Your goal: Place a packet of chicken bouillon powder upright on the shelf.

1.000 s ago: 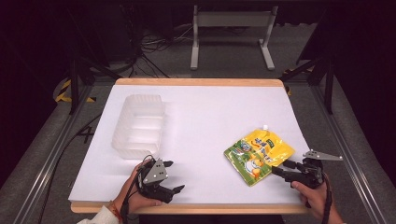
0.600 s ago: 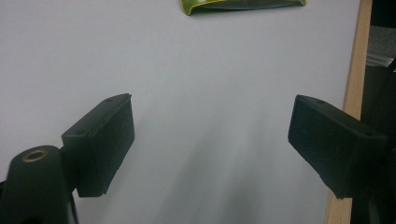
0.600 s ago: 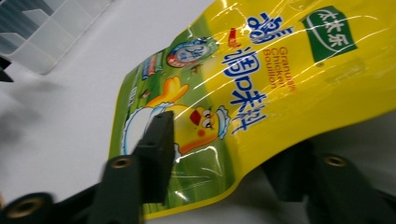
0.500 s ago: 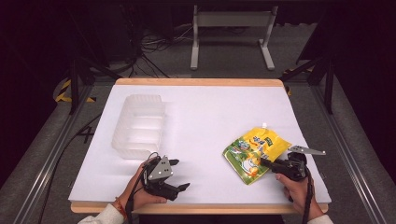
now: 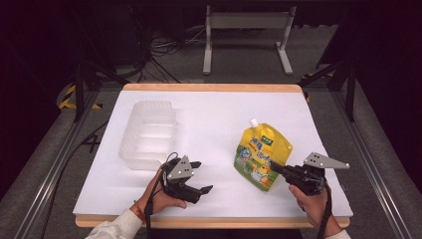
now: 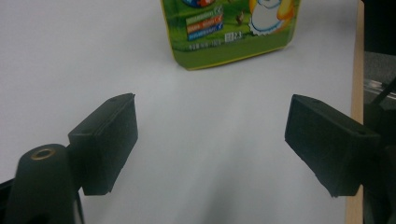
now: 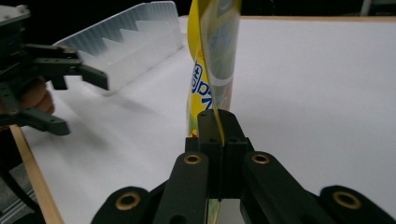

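Observation:
A yellow-green spouted drink pouch (image 5: 261,152) is at the right front of the white table, spout pointing away. My right gripper (image 5: 273,166) is shut on its near edge; its jaws have just been closing on it. In the right gripper view the pouch (image 7: 212,60) stands edge-on, rising from the closed right gripper (image 7: 218,126). My left gripper (image 5: 202,176) hovers open near the front edge, left of the pouch, pointing right. The left gripper view has the left gripper (image 6: 210,135) with nothing between its jaws and the pouch's bottom edge (image 6: 229,42) ahead.
A clear ribbed plastic tray (image 5: 148,133) sits at the left of the table, just behind my left hand; it lies past the left gripper (image 7: 79,102) in the right gripper view. The wooden table edge (image 5: 209,222) runs close under both hands.
My right gripper has moved left onto the pouch and closed on its near edge, and the pouch has been raised and turned. My left gripper has shifted a little right.

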Tool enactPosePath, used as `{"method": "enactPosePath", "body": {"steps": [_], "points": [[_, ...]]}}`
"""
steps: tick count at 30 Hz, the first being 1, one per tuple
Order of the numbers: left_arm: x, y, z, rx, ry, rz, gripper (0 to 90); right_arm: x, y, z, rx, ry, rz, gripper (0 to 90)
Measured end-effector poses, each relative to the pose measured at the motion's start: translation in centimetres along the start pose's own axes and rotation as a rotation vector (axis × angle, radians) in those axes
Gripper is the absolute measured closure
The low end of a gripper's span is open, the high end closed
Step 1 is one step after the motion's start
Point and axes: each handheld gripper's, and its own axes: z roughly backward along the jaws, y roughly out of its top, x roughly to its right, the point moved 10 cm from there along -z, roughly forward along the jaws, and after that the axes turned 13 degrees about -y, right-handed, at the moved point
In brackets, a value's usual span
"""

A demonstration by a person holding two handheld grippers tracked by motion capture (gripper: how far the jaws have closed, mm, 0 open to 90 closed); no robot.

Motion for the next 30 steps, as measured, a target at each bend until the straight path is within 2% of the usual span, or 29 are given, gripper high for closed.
{"method": "enactPosePath", "body": {"steps": [5,10,13,17,20,24,28,30], "points": [[-0.4,1.7,-1.5,0.013,-0.011,-0.004,17.8,-2.9,0.6,0.3,0.023,0.034,0.112,90.0],[-1.0,3.1,-2.2,0.020,0.021,-0.035,19.2,-4.8,1.0,0.8,0.044,0.080,0.169,89.9],[-1.0,3.5,-2.2,0.027,0.017,-0.042,21.8,-5.6,0.9,1.0,0.050,0.101,0.194,89.9],[-0.6,3.5,-1.9,0.024,-0.013,-0.061,36.6,-6.4,0.9,1.1,0.063,0.126,0.221,89.8],[-0.5,3.4,-1.9,0.018,-0.019,-0.061,51.7,-7.0,0.9,1.2,0.070,0.145,0.236,89.9],[-0.3,3.6,-1.6,0.020,-0.015,-0.090,69.7,-7.5,0.9,1.2,0.077,0.146,0.247,89.9],[-0.1,3.7,-1.4,0.017,-0.014,-0.108,81.8,-7.7,0.9,1.1,0.082,0.144,0.261,89.8],[-0.1,3.8,-1.4,0.015,-0.009,-0.113,83.3,-7.7,1.0,1.1,0.081,0.141,0.263,89.8]]}}
